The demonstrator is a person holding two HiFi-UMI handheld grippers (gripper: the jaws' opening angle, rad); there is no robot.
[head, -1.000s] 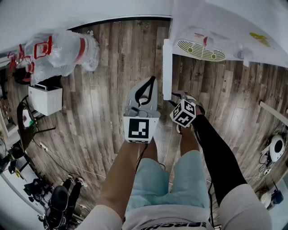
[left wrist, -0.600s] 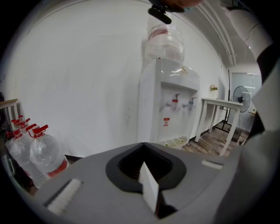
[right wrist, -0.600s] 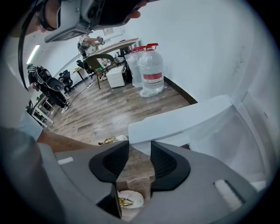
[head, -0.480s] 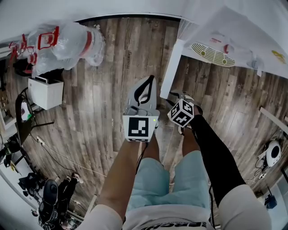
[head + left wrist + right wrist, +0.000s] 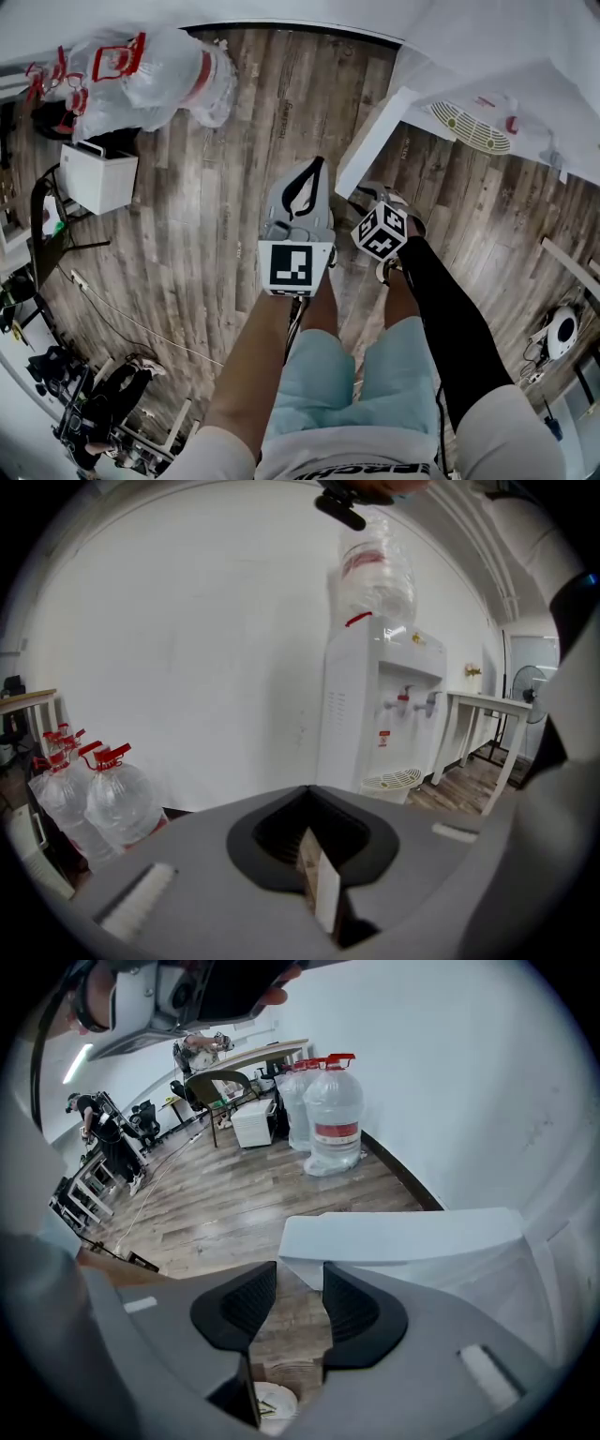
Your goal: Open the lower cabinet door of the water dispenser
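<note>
Finds the water dispenser [image 5: 487, 112] at 2 o'clock in the head view, with its lower door [image 5: 373, 142] already swung out from the body over the wooden floor [image 5: 225, 197]; holds the right claw [image 5: 373, 204] spread and pinching nothing, tips just beside the door's free corner at 12 o'clock, probably to hook or nudge that edge wider rather than clamp it; holds the left claw [image 5: 309, 176] pressed together and empty at 9 o'clock of the right 1, apparently parked clear of the door's swing; looks close to done, with only more widening left.
</note>
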